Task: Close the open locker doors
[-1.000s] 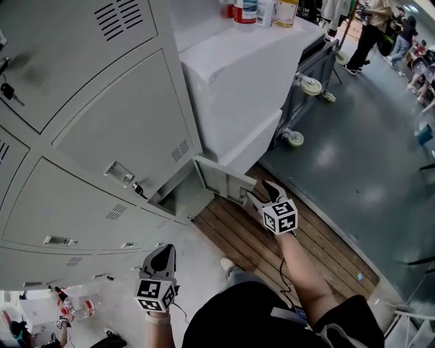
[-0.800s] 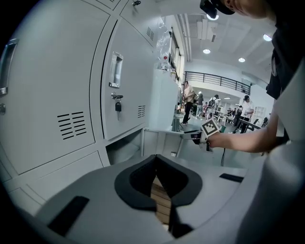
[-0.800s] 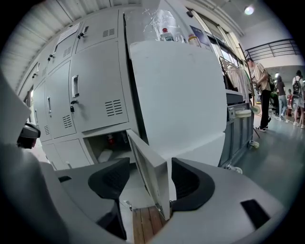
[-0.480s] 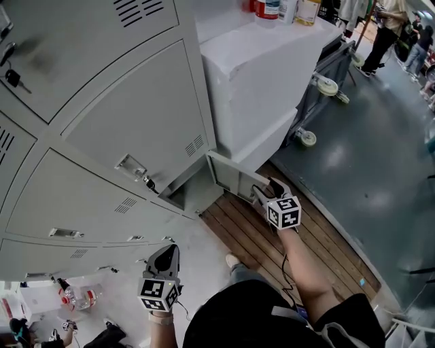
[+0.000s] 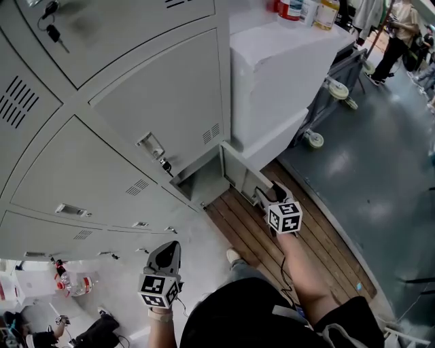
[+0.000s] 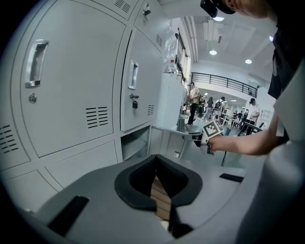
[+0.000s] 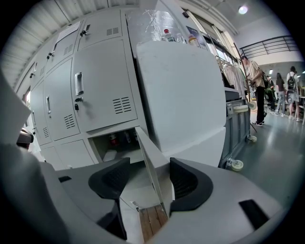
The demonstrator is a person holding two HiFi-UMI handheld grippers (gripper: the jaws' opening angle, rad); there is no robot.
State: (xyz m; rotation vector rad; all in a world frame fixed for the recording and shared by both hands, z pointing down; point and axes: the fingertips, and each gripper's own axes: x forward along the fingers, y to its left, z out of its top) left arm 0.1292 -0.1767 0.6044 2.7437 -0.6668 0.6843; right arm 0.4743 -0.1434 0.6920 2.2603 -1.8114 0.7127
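Note:
A wall of grey lockers fills the left of the head view. Its bottom right compartment is open, and its door stands out at an angle over the wooden floor. My right gripper is at the door's free edge. In the right gripper view the door runs edge-on between the open jaws, close to the right one. My left gripper hangs low in front of the lower lockers, apart from them, its jaws shut on nothing.
A white block with bottles on top stands right of the lockers, and a wheeled cart behind it. Wooden slats lie underfoot. Small bottles sit inside the open compartment. People stand far right.
The door has swung closer to the locker, with my right gripper following its edge. The left gripper has hardly moved. The head view has shifted.

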